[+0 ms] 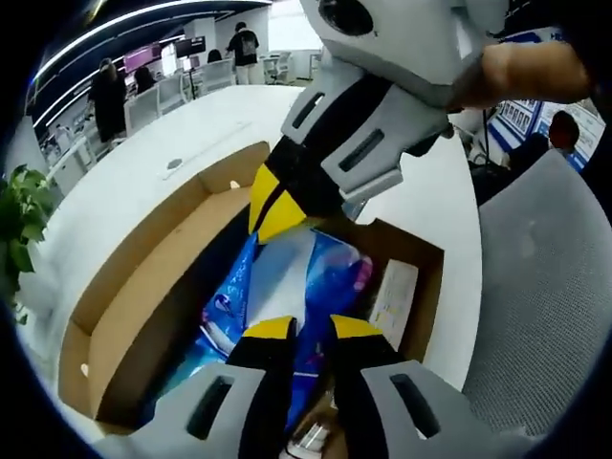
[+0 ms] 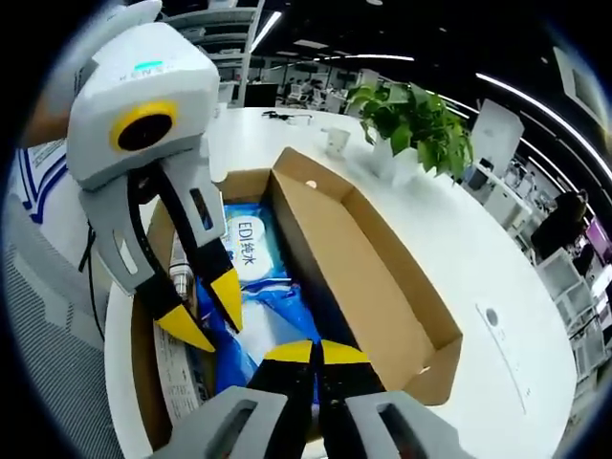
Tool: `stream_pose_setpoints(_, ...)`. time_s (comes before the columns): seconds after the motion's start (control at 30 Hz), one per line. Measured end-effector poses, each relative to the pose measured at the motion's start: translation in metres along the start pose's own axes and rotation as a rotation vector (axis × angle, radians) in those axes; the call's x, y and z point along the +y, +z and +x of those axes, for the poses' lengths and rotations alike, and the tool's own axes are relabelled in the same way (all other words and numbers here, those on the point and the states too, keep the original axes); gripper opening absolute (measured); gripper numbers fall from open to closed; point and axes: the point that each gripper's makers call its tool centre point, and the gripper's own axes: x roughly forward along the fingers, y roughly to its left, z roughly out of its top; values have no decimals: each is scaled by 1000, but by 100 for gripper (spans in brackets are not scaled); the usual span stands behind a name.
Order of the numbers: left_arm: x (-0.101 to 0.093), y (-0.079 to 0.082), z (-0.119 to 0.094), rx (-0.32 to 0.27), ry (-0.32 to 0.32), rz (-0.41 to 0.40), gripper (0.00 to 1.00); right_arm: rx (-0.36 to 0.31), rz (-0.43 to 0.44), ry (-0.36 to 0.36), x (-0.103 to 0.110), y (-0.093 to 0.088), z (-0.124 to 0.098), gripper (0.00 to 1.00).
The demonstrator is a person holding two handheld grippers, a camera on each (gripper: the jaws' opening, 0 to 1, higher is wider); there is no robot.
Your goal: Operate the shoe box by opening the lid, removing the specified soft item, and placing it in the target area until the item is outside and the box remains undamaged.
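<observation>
An open cardboard shoe box point(image 1: 435, 277) point(image 2: 143, 382) lies on a white table, its lid point(image 1: 143, 277) point(image 2: 382, 277) folded out flat beside it. Inside lies a soft blue-and-white packet point(image 1: 330, 273) point(image 2: 251, 251) printed "EDI". My right gripper point(image 2: 316, 352) point(image 1: 277, 208) reaches down into the box, its yellow tips shut together on the packet's blue wrapper. From the opposite end, my left gripper point(image 1: 314, 330) point(image 2: 206, 316) also dips into the box, jaws a little apart with the blue wrapper between them. A white leaflet point(image 1: 394, 301) point(image 2: 177, 373) lies along one box wall.
The white table point(image 1: 143, 153) point(image 2: 497, 277) holds a potted plant point(image 2: 416, 120) point(image 1: 24, 206) and a small white cup point(image 2: 335, 142) beyond the lid. A grey mesh chair point(image 1: 545, 287) stands close to the box side. People point(image 1: 107, 96) stand far off among desks.
</observation>
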Motion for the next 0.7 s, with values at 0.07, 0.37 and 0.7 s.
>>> stream_pose_setpoints(0.07, 2, -1, 1, -3, 2, -3, 11, 0, 2, 1, 0, 0, 0, 0)
stream_pose_setpoints(0.37, 3, -5, 2, 20, 20, 29, 0, -2, 2, -1, -1, 0, 0, 0)
stream_pose_setpoints(0.7, 1, 6, -9, 14, 15, 25, 0, -18, 20, -12, -6, 3, -3, 0)
